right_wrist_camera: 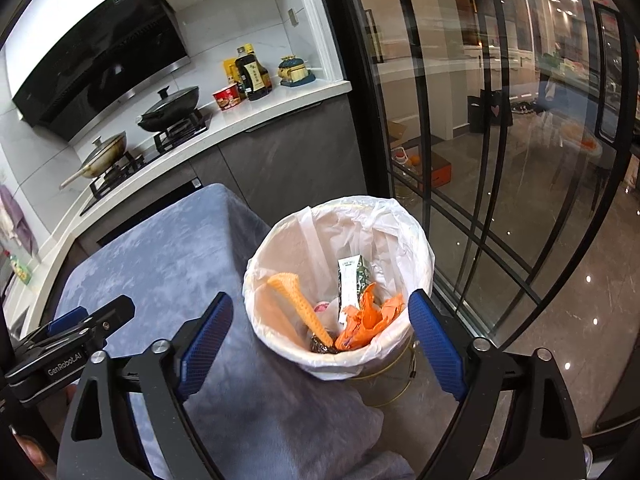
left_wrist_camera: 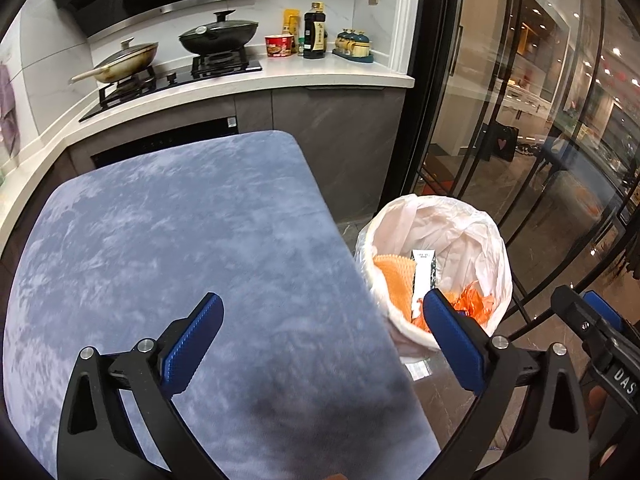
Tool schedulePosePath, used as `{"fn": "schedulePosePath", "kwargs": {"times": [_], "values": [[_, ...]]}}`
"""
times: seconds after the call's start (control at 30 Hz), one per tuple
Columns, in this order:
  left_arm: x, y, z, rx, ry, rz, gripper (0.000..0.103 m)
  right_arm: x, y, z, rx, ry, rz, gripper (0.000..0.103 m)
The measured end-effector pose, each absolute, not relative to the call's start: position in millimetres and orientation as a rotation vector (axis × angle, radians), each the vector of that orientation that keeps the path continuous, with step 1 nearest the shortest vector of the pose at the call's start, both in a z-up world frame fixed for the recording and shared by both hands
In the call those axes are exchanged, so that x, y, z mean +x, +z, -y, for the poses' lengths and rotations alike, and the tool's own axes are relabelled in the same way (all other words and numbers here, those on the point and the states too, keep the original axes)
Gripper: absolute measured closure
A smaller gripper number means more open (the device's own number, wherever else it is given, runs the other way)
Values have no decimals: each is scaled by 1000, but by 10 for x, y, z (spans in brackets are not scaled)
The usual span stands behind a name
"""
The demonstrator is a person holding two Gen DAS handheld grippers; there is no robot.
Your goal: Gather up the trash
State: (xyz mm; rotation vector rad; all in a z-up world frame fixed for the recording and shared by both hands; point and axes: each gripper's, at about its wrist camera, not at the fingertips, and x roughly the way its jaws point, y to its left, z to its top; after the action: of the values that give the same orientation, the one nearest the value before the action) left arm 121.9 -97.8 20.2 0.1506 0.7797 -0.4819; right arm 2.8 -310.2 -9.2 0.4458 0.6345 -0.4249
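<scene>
A bin lined with a white bag stands on the floor at the right edge of a table under a grey-blue cloth. In it lie an orange waffle-textured cone, a white and green packet, a crumpled orange wrapper and a dark scrap. My right gripper is open and empty above the bin. My left gripper is open and empty over the cloth, with the bin to its right. The right gripper shows at the left wrist view's edge.
A white kitchen counter runs behind the table with a hob, two lidded pans, a red noodle cup, a dark sauce bottle and a jar set. Black-framed glass doors stand to the right of the bin.
</scene>
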Motion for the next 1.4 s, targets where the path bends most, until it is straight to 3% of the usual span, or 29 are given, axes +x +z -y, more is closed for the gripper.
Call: {"fn": "schedulePosePath", "kwargs": {"times": [0.07,1.4], "values": [[1185,192,951,148,-481,-784,8,15,-84,3047,428,-421,-636,7],[677,-83,1044,236,-483,-793,8,-330,-232,2849,299,-466,-691,7]]}}
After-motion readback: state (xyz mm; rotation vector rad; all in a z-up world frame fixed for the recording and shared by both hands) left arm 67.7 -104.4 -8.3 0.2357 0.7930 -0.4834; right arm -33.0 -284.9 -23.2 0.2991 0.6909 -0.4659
